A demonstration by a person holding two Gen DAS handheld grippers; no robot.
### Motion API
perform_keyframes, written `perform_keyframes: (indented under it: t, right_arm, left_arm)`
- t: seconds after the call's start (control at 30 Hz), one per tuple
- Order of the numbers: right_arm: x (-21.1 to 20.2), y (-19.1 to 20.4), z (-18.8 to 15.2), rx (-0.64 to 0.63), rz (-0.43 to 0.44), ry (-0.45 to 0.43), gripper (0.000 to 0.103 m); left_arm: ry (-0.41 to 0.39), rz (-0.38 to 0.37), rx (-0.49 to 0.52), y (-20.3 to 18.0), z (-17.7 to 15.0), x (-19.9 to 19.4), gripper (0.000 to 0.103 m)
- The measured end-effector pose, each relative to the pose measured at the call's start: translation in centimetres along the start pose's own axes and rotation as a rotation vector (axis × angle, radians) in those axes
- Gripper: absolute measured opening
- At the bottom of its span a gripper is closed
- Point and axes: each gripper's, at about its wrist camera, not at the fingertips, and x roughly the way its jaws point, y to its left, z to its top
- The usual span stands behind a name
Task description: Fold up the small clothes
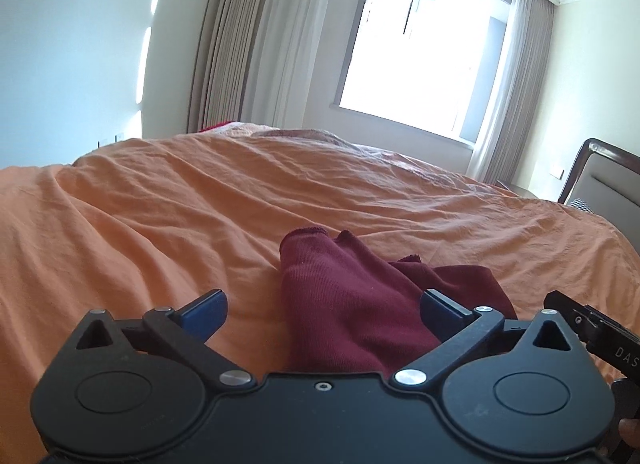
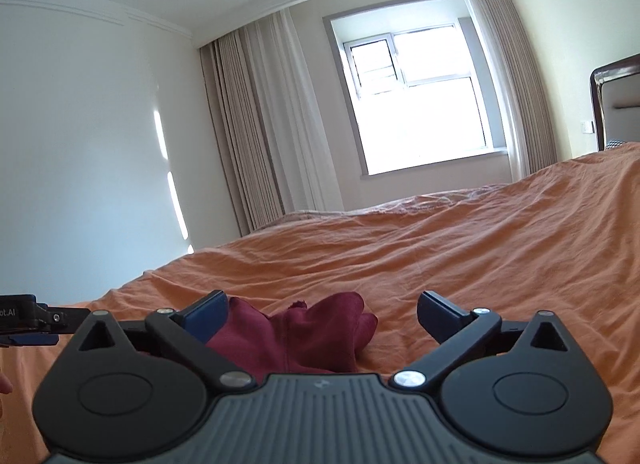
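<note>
A small dark red garment [image 1: 352,300] lies bunched on the orange bed cover [image 1: 180,216]. In the left wrist view it sits between the wide-open fingers of my left gripper [image 1: 322,314], reaching under the gripper body. In the right wrist view the same garment [image 2: 304,336] lies low and left of centre, close to the left finger of my right gripper [image 2: 322,314], which is open and empty. The right gripper's body shows at the right edge of the left wrist view [image 1: 592,328]. The left gripper's body shows at the left edge of the right wrist view [image 2: 28,318].
The bed cover [image 2: 460,256] is wrinkled and spreads wide on all sides. A bright window [image 1: 424,52] with beige curtains [image 1: 240,36] is beyond the bed. A headboard [image 1: 604,176] stands at the right. White walls surround the room.
</note>
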Motion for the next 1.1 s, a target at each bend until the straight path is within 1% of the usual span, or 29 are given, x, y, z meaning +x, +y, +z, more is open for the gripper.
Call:
perform_keyframes:
  t: [0.1,0.2,0.37,0.47,0.57,0.83,0.97,1.1]
  right_arm:
    - [-2.2,0.9,-0.4,-0.02,0.018,-0.037,0.103]
    - [-4.4,1.5,-0.9,-0.036,0.024,-0.063,0.103]
    - [-7.7,2.1,-2.2,-0.085,0.044,-0.073,0.103]
    - [-9.5,2.5,-3.2,-0.129,0.029,-0.075,0.103]
    - [-11.3,3.0,-4.1,-0.164,0.025,-0.077,0.103]
    - [-14.0,4.4,-6.4,-0.183,0.013,-0.093,0.103]
    - [-14.8,5.0,-7.6,-0.207,0.0,-0.11,0.103]
    - [-15.0,5.5,-8.5,-0.23,-0.005,-0.117,0.103]
  left_arm:
    - [-0.047,0.007,0.009,-0.2,-0.3,-2.2,0.102]
    - [-0.089,0.003,0.008,-0.2,-1.3,-4.6,0.102]
    - [-0.104,0.028,0.041,-0.3,-3.3,-7.9,0.102]
    - [-0.12,0.038,0.032,0.0,-4.6,-9.8,0.102]
    - [-0.119,0.037,0.025,0.2,-6.1,-11.2,0.102]
    - [-0.119,0.061,0.04,0.2,-9.7,-13.2,0.102]
    - [-0.122,0.072,0.076,0.2,-11.0,-13.3,0.102]
    - [-0.107,0.08,0.059,0.9,-12.1,-13.0,0.102]
